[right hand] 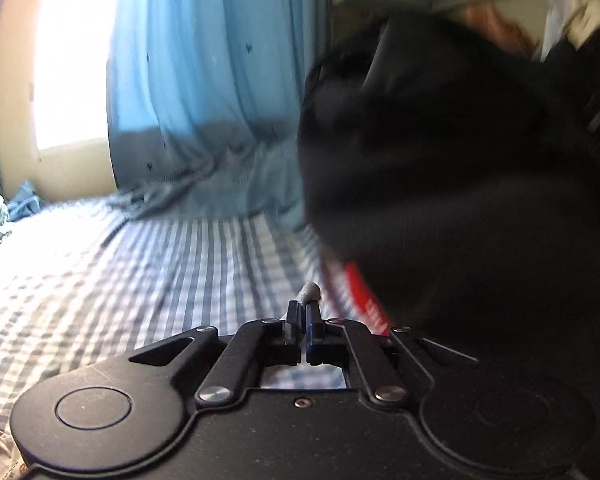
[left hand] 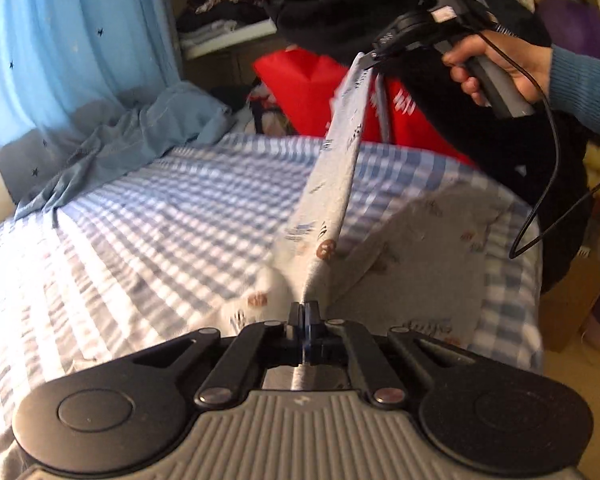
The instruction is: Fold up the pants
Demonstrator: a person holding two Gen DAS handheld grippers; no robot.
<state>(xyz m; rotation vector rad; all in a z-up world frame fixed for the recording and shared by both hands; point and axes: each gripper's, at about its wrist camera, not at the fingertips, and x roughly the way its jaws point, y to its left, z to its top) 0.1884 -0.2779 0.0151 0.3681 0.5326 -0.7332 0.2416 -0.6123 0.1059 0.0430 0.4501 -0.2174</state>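
The pants [left hand: 336, 184] are light grey with small printed animals. They are stretched taut in the air above the bed between both grippers, and part of them [left hand: 416, 264] drapes onto the bed at the right. My left gripper [left hand: 304, 307] is shut on the near edge of the pants. My right gripper [left hand: 370, 60] is held up at the far end and is shut on the other edge. In the right wrist view my right gripper [right hand: 304, 308] is shut with a small tip of grey cloth [right hand: 309, 291] poking out.
The bed has a blue and white checked sheet [left hand: 160, 208]. A blue curtain [left hand: 72, 60] and crumpled blue cloth [left hand: 140, 132] lie at the far left. A red bag [left hand: 308, 88], dark clothes and shelves [left hand: 228, 36] stand beyond the bed. A cable [left hand: 548, 184] hangs from the right gripper.
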